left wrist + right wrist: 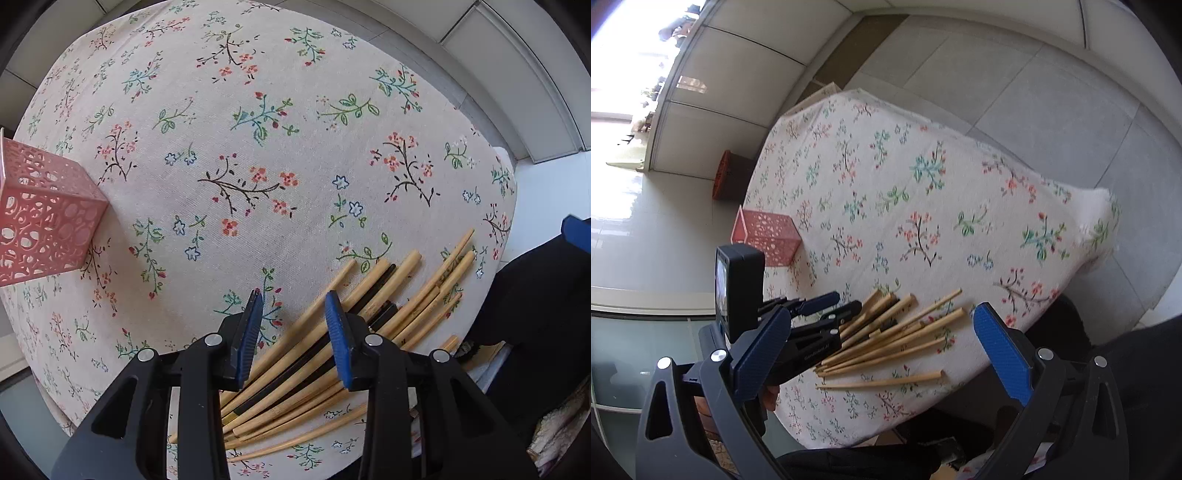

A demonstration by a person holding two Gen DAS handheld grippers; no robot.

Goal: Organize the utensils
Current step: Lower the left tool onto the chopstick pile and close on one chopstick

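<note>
The left gripper (pixel 293 299) pointed down at the table, its two blue-padded fingers (pixel 249 332) set at a narrow gap on either side of a few sticks at the left edge of a pile of chopsticks (pixel 373 325). Whether the pads pressed on those sticks could not be told. In the right wrist view, the same gripper (pixel 840 301) reached into the pile's left end, with a small camera block mounted behind it.

The right gripper (pixel 882 339) hung above the near edge of the table with its blue pads (pixel 1003 350) spread wide and nothing between them.

The chopsticks (pixel 897 332) lay fanned out in a loose heap, mostly pale bamboo with a few black ones, and one single stick lay apart just nearer the edge. They rested on a cream tablecloth (pixel 258 110) printed with small flowers. A pink perforated holder (pixel 40 218) stood well apart from the pile, near the cloth's left side.
</note>
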